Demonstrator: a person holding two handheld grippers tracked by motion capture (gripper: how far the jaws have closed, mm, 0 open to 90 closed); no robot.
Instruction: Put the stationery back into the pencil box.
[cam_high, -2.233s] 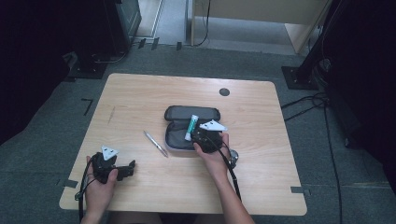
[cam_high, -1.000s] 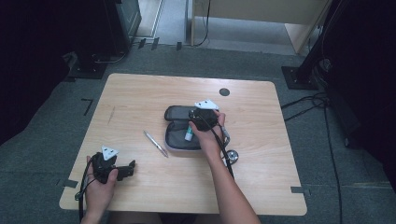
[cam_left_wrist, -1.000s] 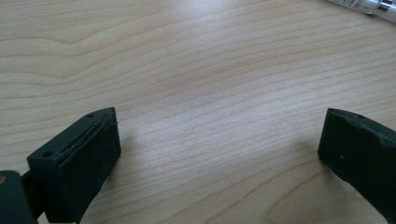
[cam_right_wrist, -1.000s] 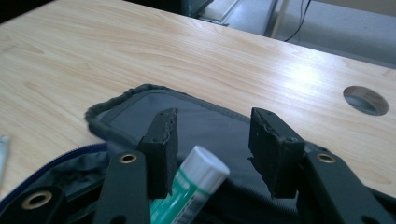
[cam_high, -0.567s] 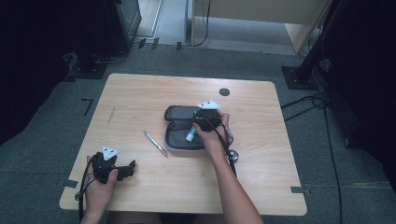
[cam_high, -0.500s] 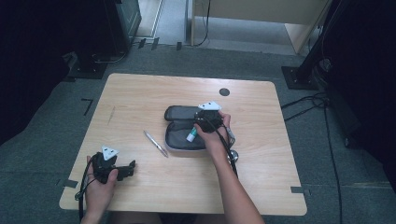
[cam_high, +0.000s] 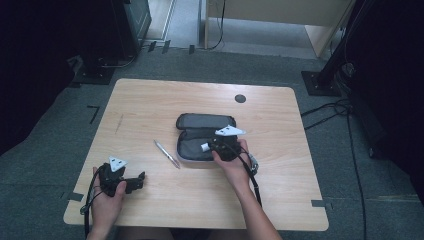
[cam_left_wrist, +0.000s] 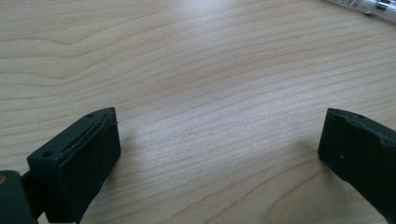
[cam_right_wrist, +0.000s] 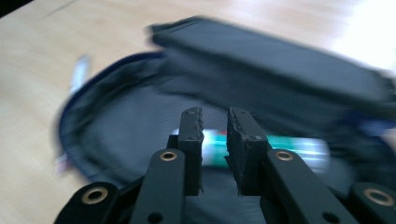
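My right gripper (cam_right_wrist: 215, 123) hovers over the open pencil case (cam_high: 192, 135), jaws nearly pressed together with nothing between them; the green-and-white marker (cam_right_wrist: 275, 147) lies inside, long axis crosswise to my jaws, white end toward the pen (cam_high: 166, 153). I should withdraw straight, without snagging fabric. My left gripper (cam_left_wrist: 217, 149) rests spread wide.

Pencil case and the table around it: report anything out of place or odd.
One thing: a silver pen lies loose on the table, left of the open pencil case, while a green-and-white tube already lies inside. The right tool hovers over that tube. Nothing looks spilled or damaged.
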